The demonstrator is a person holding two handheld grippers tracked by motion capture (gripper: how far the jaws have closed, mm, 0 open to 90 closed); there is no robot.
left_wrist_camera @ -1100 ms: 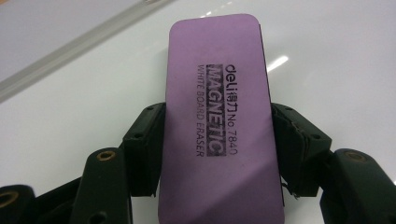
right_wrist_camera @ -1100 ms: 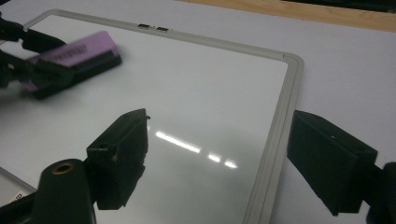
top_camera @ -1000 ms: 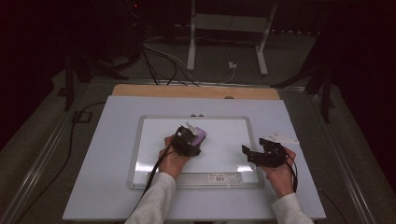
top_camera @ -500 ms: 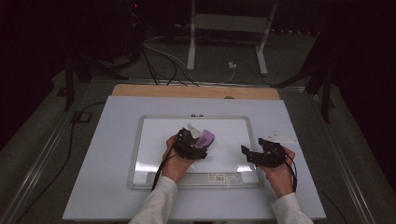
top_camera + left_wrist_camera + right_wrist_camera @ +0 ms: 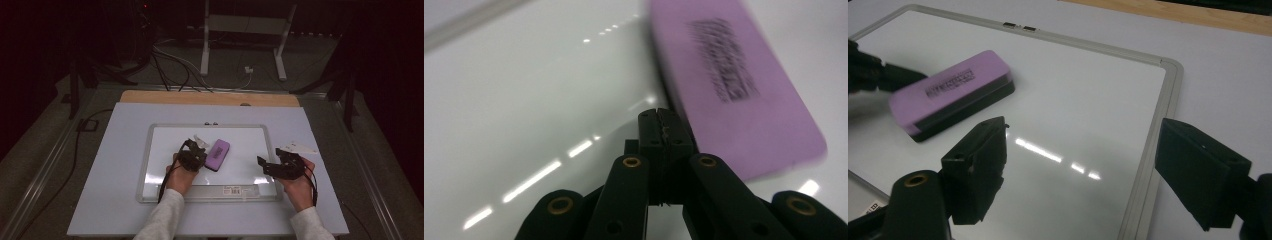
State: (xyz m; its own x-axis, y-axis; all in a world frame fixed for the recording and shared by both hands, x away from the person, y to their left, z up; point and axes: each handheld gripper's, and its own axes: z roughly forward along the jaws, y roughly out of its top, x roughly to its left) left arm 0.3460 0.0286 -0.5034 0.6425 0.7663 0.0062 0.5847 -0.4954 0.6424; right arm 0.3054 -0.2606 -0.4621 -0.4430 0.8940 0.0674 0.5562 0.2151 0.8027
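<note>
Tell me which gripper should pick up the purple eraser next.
Probably the left. The left gripper sits right beside the purple eraser on the whiteboard, though its jaws are shut and must reopen. The right gripper, open, is over the board's right edge, farther away.

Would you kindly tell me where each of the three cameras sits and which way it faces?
High view: fixed above the person's side, looking forward and down on the whiteboard; both forearms, left tongs and right tongs show.
Left gripper view: rides the left tongs, looking along their shut jaws at the purple eraser beside them.
Right gripper view: rides the right tongs, open, looking across the board's frame.
All three share the eraser and the whiteboard.
</note>
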